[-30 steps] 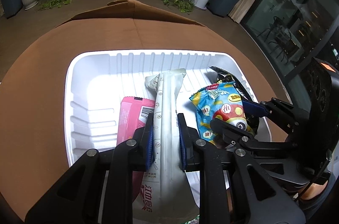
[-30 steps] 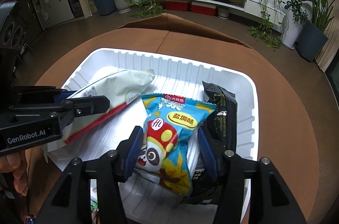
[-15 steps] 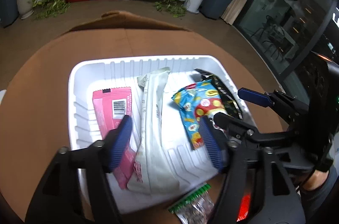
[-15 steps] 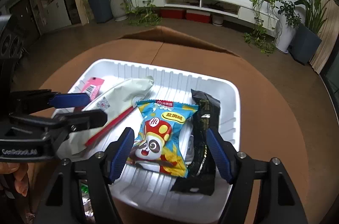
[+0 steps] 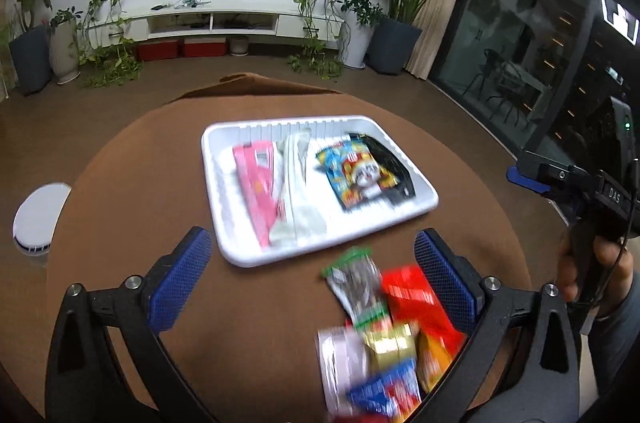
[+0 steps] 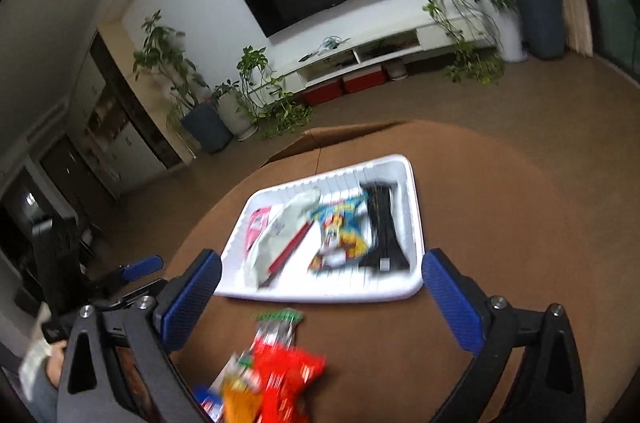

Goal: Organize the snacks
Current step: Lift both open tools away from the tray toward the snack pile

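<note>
Lower left of the left wrist view, left gripper (image 5: 312,273): tilted down over the brown round table (image 5: 132,179), jaws opening wide, nothing between them.
Centre, white ribbed plastic tray (image 5: 224,223): holds pink, pale white, blue cartoon and black snack packets side by side.
Lower centre, loose snack pile (image 5: 384,335): blurred, print unreadable.
Right edge, right gripper (image 6: 322,297): hand-held, jaws opening, empty; handle lettering "DAS".

White ribbed tray (image 5: 224,223) on brown tablecloth (image 5: 132,183). Inside: pink packet (image 5: 256,183), pale off-white pouch (image 5: 298,191), blue-and-yellow cartoon-print bag (image 5: 352,175), black packet (image 5: 394,167). Nearer the claw: red pack (image 5: 416,299), green-edged clear sachet (image 5: 356,279). Claw pads (image 5: 180,283) blue, cross-hatched.
</note>
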`<action>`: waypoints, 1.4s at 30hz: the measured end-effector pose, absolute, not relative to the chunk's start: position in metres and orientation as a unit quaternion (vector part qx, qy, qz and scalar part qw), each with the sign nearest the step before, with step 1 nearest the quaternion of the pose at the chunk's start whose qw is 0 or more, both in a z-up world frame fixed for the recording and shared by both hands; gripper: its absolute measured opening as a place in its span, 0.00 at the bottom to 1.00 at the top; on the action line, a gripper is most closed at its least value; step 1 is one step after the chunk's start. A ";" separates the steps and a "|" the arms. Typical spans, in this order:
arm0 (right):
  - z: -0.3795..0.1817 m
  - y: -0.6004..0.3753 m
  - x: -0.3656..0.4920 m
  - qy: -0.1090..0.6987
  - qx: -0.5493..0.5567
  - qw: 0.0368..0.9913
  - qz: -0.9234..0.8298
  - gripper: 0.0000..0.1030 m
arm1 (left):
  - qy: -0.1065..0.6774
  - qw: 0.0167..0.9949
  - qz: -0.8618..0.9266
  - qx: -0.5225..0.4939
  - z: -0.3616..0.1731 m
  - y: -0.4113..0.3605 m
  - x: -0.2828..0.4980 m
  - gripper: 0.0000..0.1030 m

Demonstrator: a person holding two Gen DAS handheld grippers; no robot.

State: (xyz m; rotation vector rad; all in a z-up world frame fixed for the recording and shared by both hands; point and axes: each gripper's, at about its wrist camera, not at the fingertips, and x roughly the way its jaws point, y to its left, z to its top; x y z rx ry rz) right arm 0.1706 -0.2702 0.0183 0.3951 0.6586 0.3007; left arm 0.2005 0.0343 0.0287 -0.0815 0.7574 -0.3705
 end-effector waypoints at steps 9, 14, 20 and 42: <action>-0.022 -0.265 0.070 0.340 0.223 0.906 0.119 0.99 | 0.447 0.872 -0.150 -0.132 -0.021 0.069 0.117 1.00; -0.038 -0.248 0.033 0.353 0.204 0.905 0.125 0.94 | 0.440 0.875 -0.162 -0.118 -0.028 0.066 0.080 1.00; -0.048 -0.215 0.003 0.367 0.158 0.906 0.143 0.90 | 0.434 0.878 -0.190 -0.076 -0.032 0.047 0.060 0.99; -0.049 -0.161 -0.008 0.382 0.080 0.903 0.182 0.69 | 0.486 0.836 -0.255 0.025 -0.050 0.029 0.104 0.68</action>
